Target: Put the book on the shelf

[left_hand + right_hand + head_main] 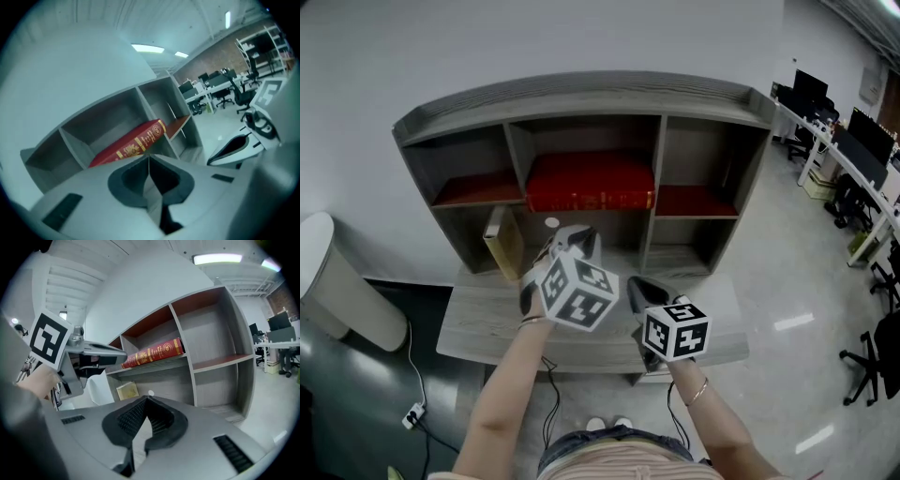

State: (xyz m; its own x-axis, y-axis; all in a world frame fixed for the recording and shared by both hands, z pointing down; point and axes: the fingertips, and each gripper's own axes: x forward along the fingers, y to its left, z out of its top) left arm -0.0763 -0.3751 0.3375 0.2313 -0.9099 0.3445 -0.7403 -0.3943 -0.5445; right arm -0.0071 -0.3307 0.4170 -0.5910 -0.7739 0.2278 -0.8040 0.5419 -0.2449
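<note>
A thick red book (591, 183) lies flat on the middle shelf board of the grey shelf unit (581, 94), its gold-lettered spine facing out. The same book (129, 145) shows just beyond the left jaws and sits higher up in the right gripper view (152, 352). My left gripper (572, 234) hovers in front of the compartment below the book, shut with nothing between its jaws (149, 157). My right gripper (642, 286) hangs lower and to the right over the ledge, its jaw tips together and empty (146, 398).
A yellowish book (502, 242) leans upright in the lower left compartment, and a small white disc (551, 223) lies beside it. The unit's front ledge (487, 323) runs under both grippers. A white bin (342, 281) stands at left; desks and chairs (853, 159) at right.
</note>
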